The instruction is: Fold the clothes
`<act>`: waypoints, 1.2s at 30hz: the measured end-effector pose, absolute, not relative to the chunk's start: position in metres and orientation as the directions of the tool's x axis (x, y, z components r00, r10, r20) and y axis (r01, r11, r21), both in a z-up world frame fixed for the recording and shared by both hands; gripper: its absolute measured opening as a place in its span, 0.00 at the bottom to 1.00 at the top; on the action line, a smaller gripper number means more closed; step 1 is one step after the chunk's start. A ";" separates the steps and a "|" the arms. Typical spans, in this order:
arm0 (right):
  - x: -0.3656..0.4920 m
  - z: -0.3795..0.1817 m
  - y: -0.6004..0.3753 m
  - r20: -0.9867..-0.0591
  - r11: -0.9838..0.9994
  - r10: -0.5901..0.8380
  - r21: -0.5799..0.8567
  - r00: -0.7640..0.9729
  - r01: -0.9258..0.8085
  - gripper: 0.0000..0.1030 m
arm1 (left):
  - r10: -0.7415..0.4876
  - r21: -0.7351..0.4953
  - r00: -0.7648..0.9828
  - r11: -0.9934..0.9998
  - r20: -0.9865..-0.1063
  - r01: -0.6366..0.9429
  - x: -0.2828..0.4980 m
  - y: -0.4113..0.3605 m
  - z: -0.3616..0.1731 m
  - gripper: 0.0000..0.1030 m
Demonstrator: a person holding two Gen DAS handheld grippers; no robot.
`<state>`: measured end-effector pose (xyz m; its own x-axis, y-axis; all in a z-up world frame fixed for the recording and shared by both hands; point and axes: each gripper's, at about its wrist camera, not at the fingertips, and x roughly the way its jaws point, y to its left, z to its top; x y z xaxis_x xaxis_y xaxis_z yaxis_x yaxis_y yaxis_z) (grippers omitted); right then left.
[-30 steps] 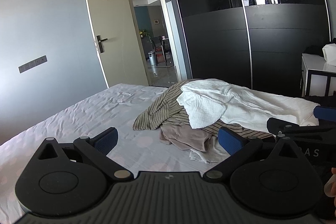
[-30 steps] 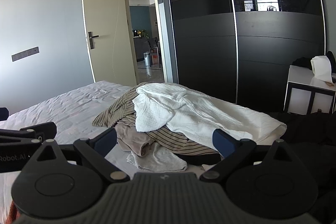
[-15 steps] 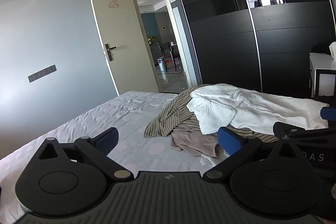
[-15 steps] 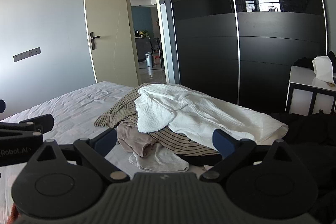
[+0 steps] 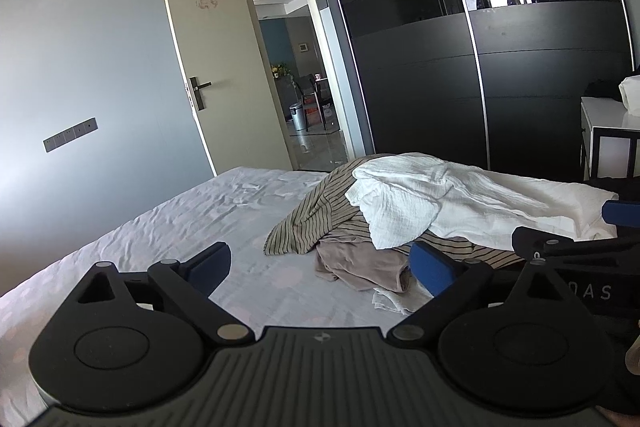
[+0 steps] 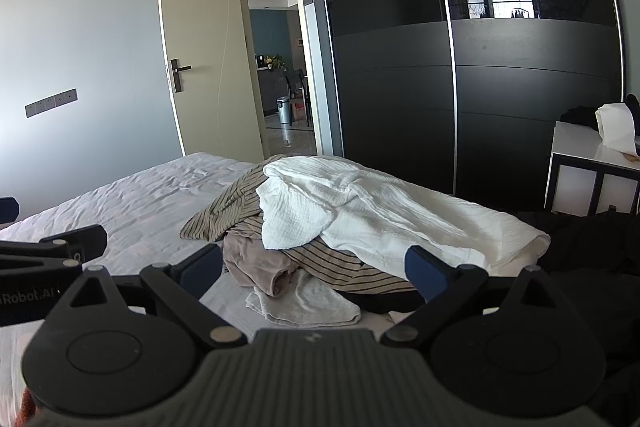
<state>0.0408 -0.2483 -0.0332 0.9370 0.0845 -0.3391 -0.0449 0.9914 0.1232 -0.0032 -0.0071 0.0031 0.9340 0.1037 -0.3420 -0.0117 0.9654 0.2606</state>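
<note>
A pile of clothes lies on the bed: a white crinkled garment (image 5: 460, 199) (image 6: 360, 203) on top, a beige striped garment (image 5: 316, 219) (image 6: 228, 207) under it, a taupe garment (image 5: 360, 263) (image 6: 256, 263) and a small grey-white cloth (image 6: 308, 307) at the front. My left gripper (image 5: 320, 265) is open and empty, held above the sheet just short of the pile. My right gripper (image 6: 316, 263) is open and empty, facing the pile's front. Each gripper shows at the edge of the other's view.
The bed sheet (image 5: 192, 223) is pale with faint dots. A black sliding wardrobe (image 6: 480, 67) stands behind the bed. A cream door (image 6: 200, 47) stands open at the back. A white side table (image 6: 592, 167) holds a white item at right. Dark fabric (image 6: 592, 239) lies at right.
The left gripper has tilted upward and shifted left, so the pile sits further right in its view. The right gripper has barely moved. Both stay open.
</note>
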 end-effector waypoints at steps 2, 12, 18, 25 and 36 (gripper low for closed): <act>0.041 -0.034 -0.248 -0.340 0.991 0.085 0.122 0.937 -0.046 0.96 | 0.105 0.259 0.932 0.966 -0.346 -0.012 -0.003 -0.007 0.003 1.00; 0.042 -0.035 -0.249 -0.344 0.991 0.086 0.126 0.935 -0.045 0.96 | 0.099 0.257 0.927 0.966 -0.362 -0.003 -0.002 -0.006 0.002 1.00; 0.042 -0.036 -0.251 -0.350 0.991 0.088 0.127 0.933 -0.046 0.96 | 0.097 0.255 0.925 0.967 -0.368 0.000 -0.002 -0.006 0.001 1.00; 0.044 -0.037 -0.253 -0.358 0.990 0.094 0.129 0.929 -0.050 0.96 | 0.080 0.243 0.919 0.970 -0.386 0.018 0.001 -0.006 0.000 1.00; 0.088 -0.038 -0.276 -0.445 0.982 0.169 0.148 0.880 -0.113 0.96 | 0.031 0.195 0.879 0.978 -0.476 0.070 0.041 0.022 0.007 1.00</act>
